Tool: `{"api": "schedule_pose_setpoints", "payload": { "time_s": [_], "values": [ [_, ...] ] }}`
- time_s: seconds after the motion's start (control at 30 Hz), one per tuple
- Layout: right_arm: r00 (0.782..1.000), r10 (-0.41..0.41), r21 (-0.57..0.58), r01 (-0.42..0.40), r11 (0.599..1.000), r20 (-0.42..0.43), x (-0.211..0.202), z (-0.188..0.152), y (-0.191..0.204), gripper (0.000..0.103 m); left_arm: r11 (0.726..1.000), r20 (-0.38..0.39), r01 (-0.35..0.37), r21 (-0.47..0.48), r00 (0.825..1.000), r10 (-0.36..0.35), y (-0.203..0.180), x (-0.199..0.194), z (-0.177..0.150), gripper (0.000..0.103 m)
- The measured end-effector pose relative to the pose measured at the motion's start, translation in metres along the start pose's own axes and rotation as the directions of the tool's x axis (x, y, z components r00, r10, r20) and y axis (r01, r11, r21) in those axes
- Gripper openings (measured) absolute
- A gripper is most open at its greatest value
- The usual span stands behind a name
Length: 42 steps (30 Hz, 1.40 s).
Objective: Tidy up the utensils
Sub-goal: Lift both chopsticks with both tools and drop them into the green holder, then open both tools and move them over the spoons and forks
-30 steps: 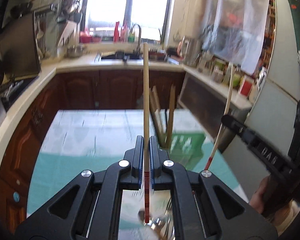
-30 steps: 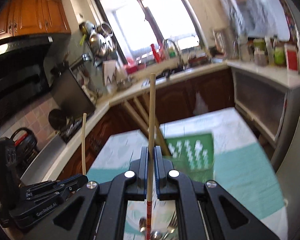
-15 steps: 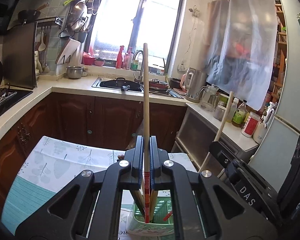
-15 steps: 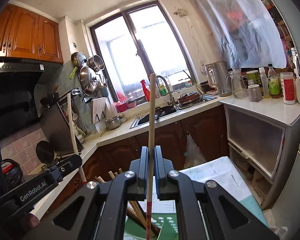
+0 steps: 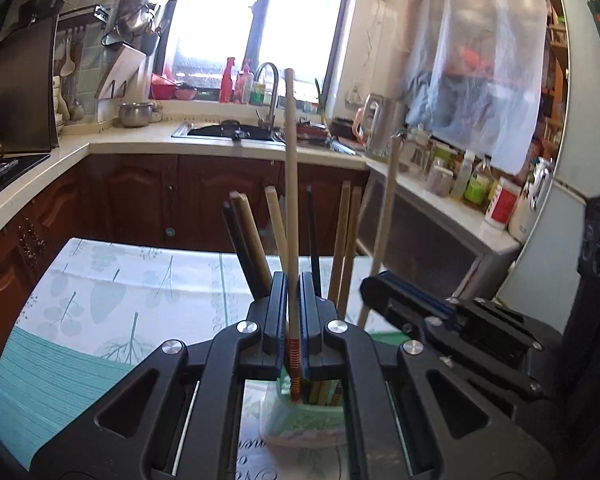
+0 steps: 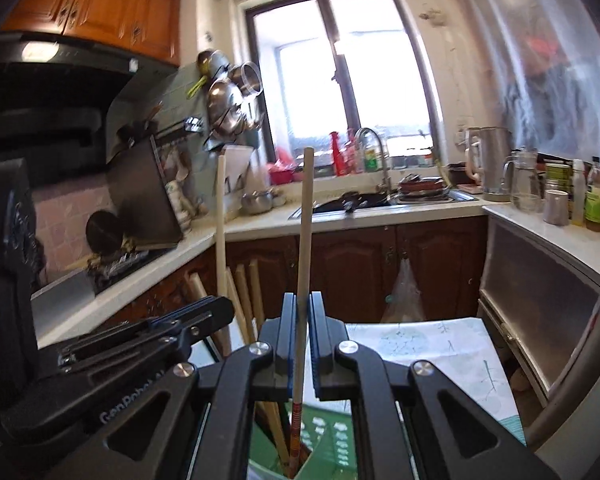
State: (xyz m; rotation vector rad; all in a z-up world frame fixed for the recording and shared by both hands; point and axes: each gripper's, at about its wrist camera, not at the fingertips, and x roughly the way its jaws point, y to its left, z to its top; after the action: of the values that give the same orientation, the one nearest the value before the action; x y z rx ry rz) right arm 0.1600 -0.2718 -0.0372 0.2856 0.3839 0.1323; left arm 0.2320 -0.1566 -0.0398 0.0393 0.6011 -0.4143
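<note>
Left wrist view: the left gripper (image 5: 293, 312) has its fingers (image 5: 277, 316) pinching a chopstick (image 5: 291, 200) upright, its red-banded tip at 6 o'clock inside the green holder (image 5: 304, 416) on the table (image 5: 100, 300), among other chopsticks (image 5: 256, 240). Right wrist view alone shows the right gripper (image 6: 303, 336) pinching a second chopstick (image 6: 305, 240), tip at 6 o'clock in the holder, left gripper at 9 o'clock.
</note>
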Motion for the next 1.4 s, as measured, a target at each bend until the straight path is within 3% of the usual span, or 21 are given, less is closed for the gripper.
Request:
{"api": "schedule_pose_setpoints", "payload": {
  "time_s": [0.1,0.27,0.33,0.47,0.53,0.67,0.93,1.13,1.4],
  "values": [
    [0.994,0.037,-0.030,-0.040,0.999,-0.104,0.008,-0.011,0.004,0.006,0.999,-0.080,0.036,-0.002,0.996,-0.036,0.004,0.001,-0.011,0.004],
    [0.961,0.102,0.005,-0.104,0.995,-0.257,0.018,-0.024,0.002,0.007,0.999,-0.178,0.010,-0.046,0.984,-0.018,0.017,-0.002,-0.024,0.026],
    [0.958,0.105,0.016,-0.105,0.994,-0.265,0.017,-0.025,0.001,0.008,0.998,-0.191,-0.001,-0.069,0.982,-0.012,0.027,-0.007,-0.025,0.036],
    [0.960,0.114,0.040,-0.107,0.993,-0.255,0.010,-0.022,0.004,0.012,0.997,-0.214,-0.020,-0.075,0.977,0.004,0.042,-0.017,-0.025,0.037],
    [0.963,0.118,0.036,-0.112,0.993,-0.243,0.006,-0.020,0.009,0.020,0.997,-0.230,-0.036,-0.062,0.973,0.021,0.047,-0.022,-0.027,0.037],
    [0.965,0.124,0.028,-0.121,0.992,-0.232,-0.001,-0.015,0.018,0.022,0.997,-0.265,-0.056,-0.051,0.964,0.041,0.053,-0.036,-0.033,0.037],
    [0.944,0.115,0.078,-0.096,0.992,-0.309,-0.021,-0.028,0.032,0.022,0.995,-0.383,-0.084,-0.044,0.922,0.061,0.067,-0.063,-0.065,0.037],
    [0.901,0.112,0.178,-0.039,0.983,-0.419,-0.037,-0.060,0.033,0.022,0.992,-0.473,-0.118,-0.053,0.877,0.079,0.074,-0.078,-0.098,0.037],
    [0.844,0.127,0.295,0.039,0.955,-0.521,-0.056,-0.104,0.027,0.022,0.987,-0.556,-0.106,-0.118,0.831,0.023,0.075,-0.086,-0.133,0.037]
  ]
}}
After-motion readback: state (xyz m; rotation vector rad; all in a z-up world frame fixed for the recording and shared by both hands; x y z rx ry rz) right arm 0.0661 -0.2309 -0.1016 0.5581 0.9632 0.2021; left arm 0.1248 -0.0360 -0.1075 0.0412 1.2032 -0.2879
